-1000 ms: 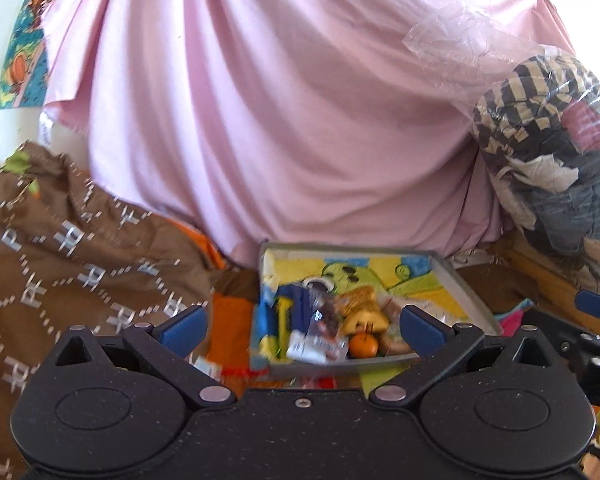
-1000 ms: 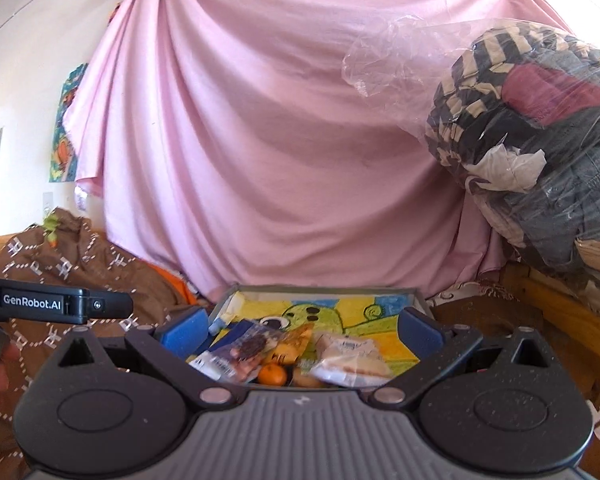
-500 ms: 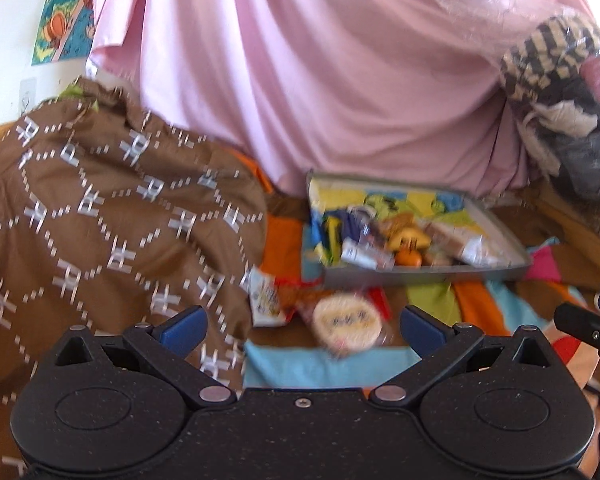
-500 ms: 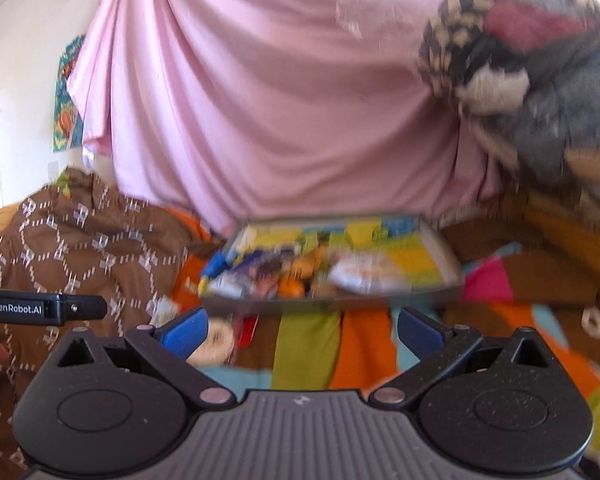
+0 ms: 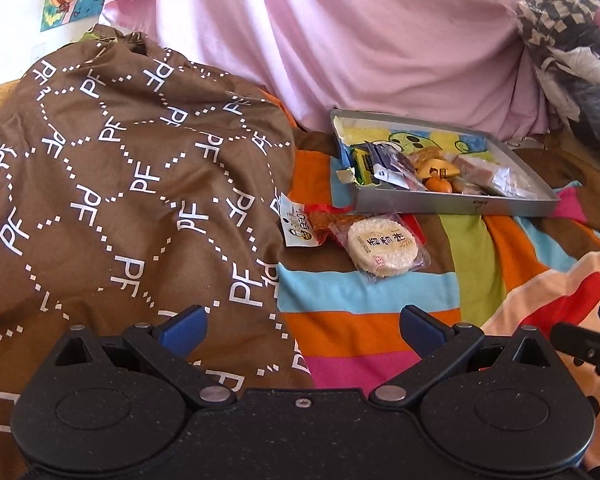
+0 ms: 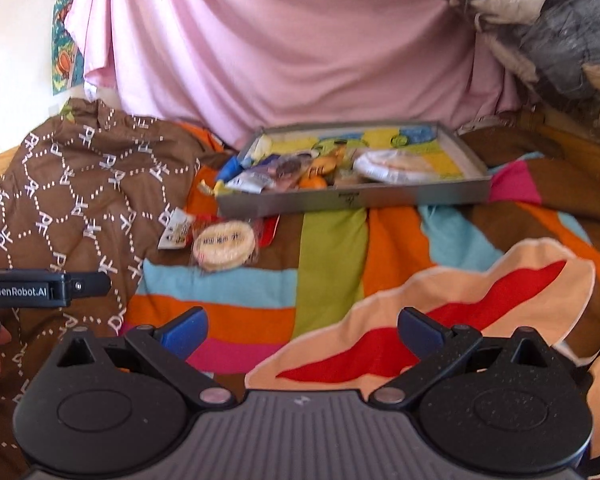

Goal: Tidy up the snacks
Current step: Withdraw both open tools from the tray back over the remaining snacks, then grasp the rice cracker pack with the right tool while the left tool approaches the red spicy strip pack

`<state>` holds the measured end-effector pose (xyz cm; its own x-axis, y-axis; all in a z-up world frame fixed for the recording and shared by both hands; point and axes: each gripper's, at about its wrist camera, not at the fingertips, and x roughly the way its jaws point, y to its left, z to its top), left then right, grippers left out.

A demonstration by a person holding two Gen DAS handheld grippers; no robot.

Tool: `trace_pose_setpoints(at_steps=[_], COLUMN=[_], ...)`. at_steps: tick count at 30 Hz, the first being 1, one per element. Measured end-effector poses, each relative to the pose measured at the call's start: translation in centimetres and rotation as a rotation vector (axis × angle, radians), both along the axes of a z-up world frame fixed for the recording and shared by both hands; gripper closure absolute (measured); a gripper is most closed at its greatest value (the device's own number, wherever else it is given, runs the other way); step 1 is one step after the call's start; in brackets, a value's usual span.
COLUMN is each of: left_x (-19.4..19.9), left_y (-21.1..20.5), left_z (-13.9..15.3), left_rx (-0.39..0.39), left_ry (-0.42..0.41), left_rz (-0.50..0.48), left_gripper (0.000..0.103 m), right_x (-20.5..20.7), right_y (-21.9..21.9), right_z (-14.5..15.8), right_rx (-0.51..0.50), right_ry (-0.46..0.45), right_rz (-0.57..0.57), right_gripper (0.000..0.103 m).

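The round rice cracker packet (image 5: 382, 247) lies ahead and slightly right of the released left gripper (image 5: 300, 330), nearer it than the equally released right gripper (image 6: 302, 330).

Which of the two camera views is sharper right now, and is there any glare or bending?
Left wrist view: sharp, the print on the round cracker pack is readable; sunlight washes out the top corners. Right wrist view: softer, motion blur smears the same cracker pack and the tray. Both views: fisheye curves the edges; each claw, left and right, stands open.
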<state>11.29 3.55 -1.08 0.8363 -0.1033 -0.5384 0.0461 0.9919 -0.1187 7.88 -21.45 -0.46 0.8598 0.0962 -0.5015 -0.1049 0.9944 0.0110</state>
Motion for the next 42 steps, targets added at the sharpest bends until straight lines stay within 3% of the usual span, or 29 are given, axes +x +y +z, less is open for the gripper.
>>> trace_pose_setpoints(at_steps=[8, 14, 18, 20, 24, 27, 31, 42], left_x=[0.4, 1.9, 2.9, 3.6, 6.0, 7.3, 8.3, 9.2], left_y=[-1.0, -0.7, -0.6, -0.5, 0.6, 1.5, 2.5, 3.2], left_z=[-0.5, -0.7, -0.5, -0.4, -0.6, -0.8, -0.9, -1.4], left_rx=[0.055, 0.024, 0.033, 0.037, -0.002, -0.018, -0.044, -0.017], left_ry=[-0.023, -0.013, -0.049, -0.068, -0.023, -0.024, -0.045, -0.103], left_rz=[-0.041, -0.04, -0.049, -0.067, -0.141, -0.134, -0.121, -0.155], left_gripper=[0.001, 0.001, 0.001, 0.001, 0.001, 0.001, 0.001, 0.001], right_x=[1.0, 2.0, 2.6, 3.0, 4.3, 6.1, 8.9, 15.2], right_y=[0.2, 0.4, 0.8, 1.1, 1.7, 2.4, 4.0, 8.1], right_z=[-1.4, -2.0, -2.1, -2.0, -1.3, -0.9, -1.1, -3.5], right_rx=[0.013, 0.011, -0.012, -0.054, -0.152, -0.183, -0.192, -0.221], right_ry=[0.069, 0.086, 0.071, 0.035, -0.013, -0.027, -0.025, -0.051], right_rz=[-0.014, -0.03, -0.017, 0.025, 0.103, 0.163, 0.223, 0.388], right_gripper=[0.0, 0.0, 0.0, 0.0, 0.0, 0.0, 0.0, 0.0])
